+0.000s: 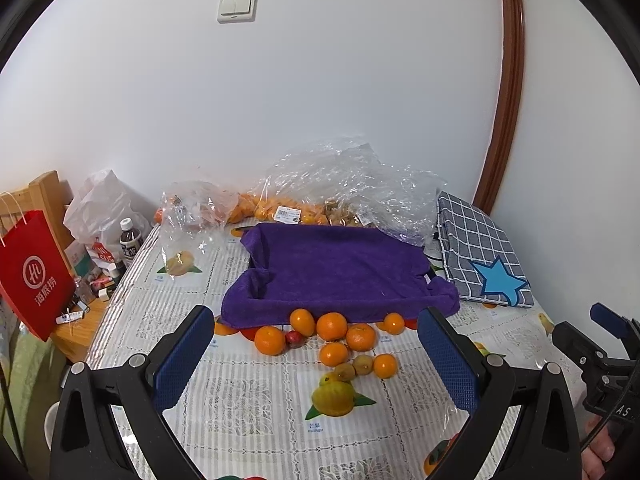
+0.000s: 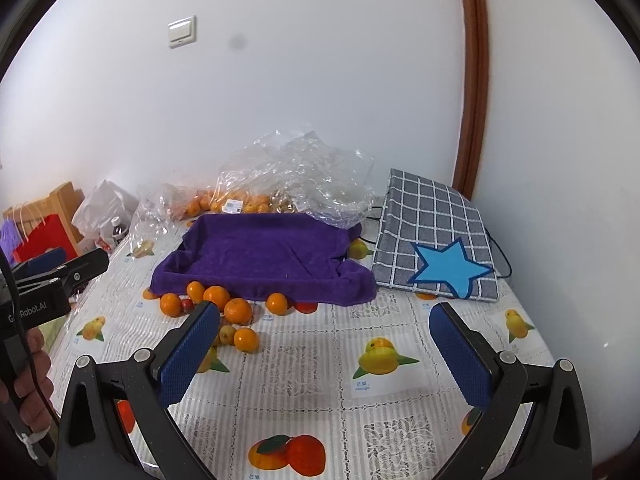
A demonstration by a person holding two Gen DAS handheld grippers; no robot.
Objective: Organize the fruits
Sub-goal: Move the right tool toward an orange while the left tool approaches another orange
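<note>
Several oranges (image 1: 331,326) lie loose on the tablecloth just in front of a tray lined with a purple towel (image 1: 340,268); with them are a small red fruit (image 1: 294,339) and two brownish kiwis (image 1: 354,368). My left gripper (image 1: 316,352) is open and empty, above the table short of the fruit pile. In the right wrist view the same oranges (image 2: 218,298) and purple towel tray (image 2: 264,256) lie ahead to the left. My right gripper (image 2: 324,344) is open and empty over bare tablecloth. The towel tray holds no fruit.
Clear plastic bags (image 1: 340,184) with more oranges sit behind the tray by the wall. A grey checked bag with a blue star (image 1: 484,252) lies at the right. A red paper bag (image 1: 34,272), bottle (image 1: 130,240) and clutter stand on a side table left.
</note>
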